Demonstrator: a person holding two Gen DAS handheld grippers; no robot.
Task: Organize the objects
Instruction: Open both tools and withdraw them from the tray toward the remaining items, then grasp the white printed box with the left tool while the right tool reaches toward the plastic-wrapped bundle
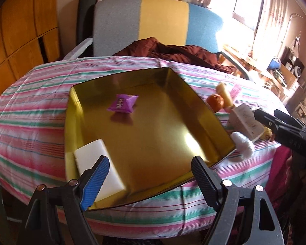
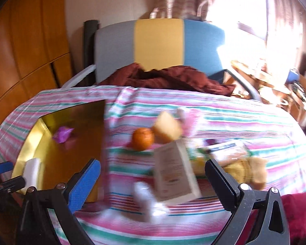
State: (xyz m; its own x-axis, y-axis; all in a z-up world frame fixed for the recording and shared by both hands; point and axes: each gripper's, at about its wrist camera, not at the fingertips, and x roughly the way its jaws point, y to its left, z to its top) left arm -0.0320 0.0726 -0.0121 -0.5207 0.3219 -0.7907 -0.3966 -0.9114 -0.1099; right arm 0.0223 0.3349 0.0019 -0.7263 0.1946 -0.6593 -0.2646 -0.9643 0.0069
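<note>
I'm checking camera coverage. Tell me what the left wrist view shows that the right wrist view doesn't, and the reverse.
Only the left wrist view shows the whole gold tray, all four walls, and the right gripper from outside, reaching in beside the beige box.

Only the right wrist view shows the clutter right of that box: blurred packets and a yellow-brown item on the striped cloth.

Both show the purple packet and white block in the tray, the orange outside it, and the striped chair. Both grippers' fingers stand apart, empty.

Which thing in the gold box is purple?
The small puffy packet near the far end of the gold box. The only other thing inside, the flat block at the near corner, is white.
</note>
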